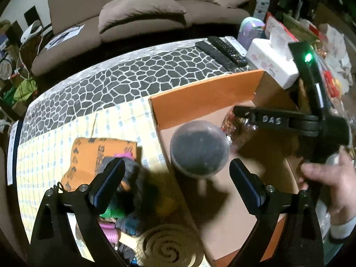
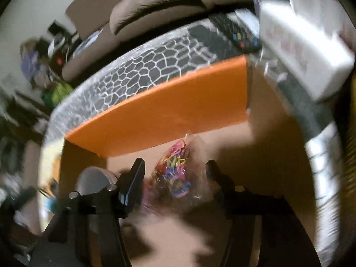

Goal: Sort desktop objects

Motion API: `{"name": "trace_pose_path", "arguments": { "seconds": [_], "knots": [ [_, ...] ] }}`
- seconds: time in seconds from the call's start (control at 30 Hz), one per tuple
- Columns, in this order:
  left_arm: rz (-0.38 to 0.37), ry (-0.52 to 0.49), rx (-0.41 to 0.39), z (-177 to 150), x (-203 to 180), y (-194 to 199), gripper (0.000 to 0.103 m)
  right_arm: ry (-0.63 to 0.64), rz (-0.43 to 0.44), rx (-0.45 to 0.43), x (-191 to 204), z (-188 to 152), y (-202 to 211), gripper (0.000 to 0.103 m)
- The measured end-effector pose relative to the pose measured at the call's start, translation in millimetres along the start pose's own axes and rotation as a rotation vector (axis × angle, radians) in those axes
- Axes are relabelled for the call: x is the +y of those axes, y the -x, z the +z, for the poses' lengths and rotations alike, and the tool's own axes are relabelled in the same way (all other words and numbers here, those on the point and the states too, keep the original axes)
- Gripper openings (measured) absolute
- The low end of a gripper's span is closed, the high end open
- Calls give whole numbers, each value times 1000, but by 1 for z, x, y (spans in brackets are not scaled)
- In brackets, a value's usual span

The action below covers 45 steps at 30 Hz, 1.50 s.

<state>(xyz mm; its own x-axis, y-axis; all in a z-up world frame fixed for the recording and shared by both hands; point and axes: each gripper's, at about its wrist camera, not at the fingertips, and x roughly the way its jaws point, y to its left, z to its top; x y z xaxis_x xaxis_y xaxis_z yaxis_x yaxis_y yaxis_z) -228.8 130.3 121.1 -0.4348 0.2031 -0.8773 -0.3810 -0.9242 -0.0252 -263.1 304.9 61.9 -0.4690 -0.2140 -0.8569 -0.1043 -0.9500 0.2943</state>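
An open orange cardboard box (image 1: pixel 200 98) stands on the table. Inside it sits a round container with a dark lid (image 1: pixel 199 149), just beyond my left gripper (image 1: pixel 176 165), whose fingers stand wide apart and do not touch it. To the right of the container, a clear bag of colourful rubber bands (image 2: pixel 175 173) lies on the box floor. My right gripper (image 2: pixel 174 174) hovers over it with its fingers spread either side, pads apart from it as far as the blur shows. In the left wrist view a black finger (image 1: pixel 267 119) of that gripper reaches over the bag (image 1: pixel 235 131), held by a person's hand (image 1: pixel 329 178).
Left of the box lie an orange printed pouch (image 1: pixel 89 155), a heap of small coloured items (image 1: pixel 120 220) and a spiral coil (image 1: pixel 169 247). Remote controls (image 1: pixel 222 51) and a white tissue box (image 1: pixel 271 62) sit behind the box. A brown sofa (image 1: pixel 133 13) stands beyond the table.
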Motion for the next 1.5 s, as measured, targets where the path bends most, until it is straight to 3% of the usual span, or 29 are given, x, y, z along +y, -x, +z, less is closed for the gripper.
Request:
{"name": "trace_pose_path", "arguments": {
  "seconds": [0.2,0.3,0.47,0.67,0.93,1.2,1.27,1.3,1.43,1.5],
  "knots": [
    [-18,8,-21,-17,10,17,94,149,-143,-64,22,-6,40,65],
    [-30,20,-25,-26,17,25,94,179,-74,-48,29,-17,46,65],
    [-19,9,-26,-44,29,35,94,222,44,58,51,-40,32,65],
    [-19,11,-11,-63,42,36,94,231,66,129,69,-52,8,65],
    [-33,31,5,-77,52,33,94,188,116,142,76,-54,-2,53],
    [-51,30,10,-87,55,33,94,102,95,128,72,-40,-3,52],
    [-48,29,4,-88,57,34,94,136,94,122,74,-44,4,74],
    [-45,30,-1,-89,59,35,94,165,93,123,76,-48,7,75],
    [-41,41,-5,-94,66,37,94,270,43,151,85,-62,3,74],
    [-35,41,-5,-97,69,39,94,282,27,172,88,-65,-6,62]
  ]
}}
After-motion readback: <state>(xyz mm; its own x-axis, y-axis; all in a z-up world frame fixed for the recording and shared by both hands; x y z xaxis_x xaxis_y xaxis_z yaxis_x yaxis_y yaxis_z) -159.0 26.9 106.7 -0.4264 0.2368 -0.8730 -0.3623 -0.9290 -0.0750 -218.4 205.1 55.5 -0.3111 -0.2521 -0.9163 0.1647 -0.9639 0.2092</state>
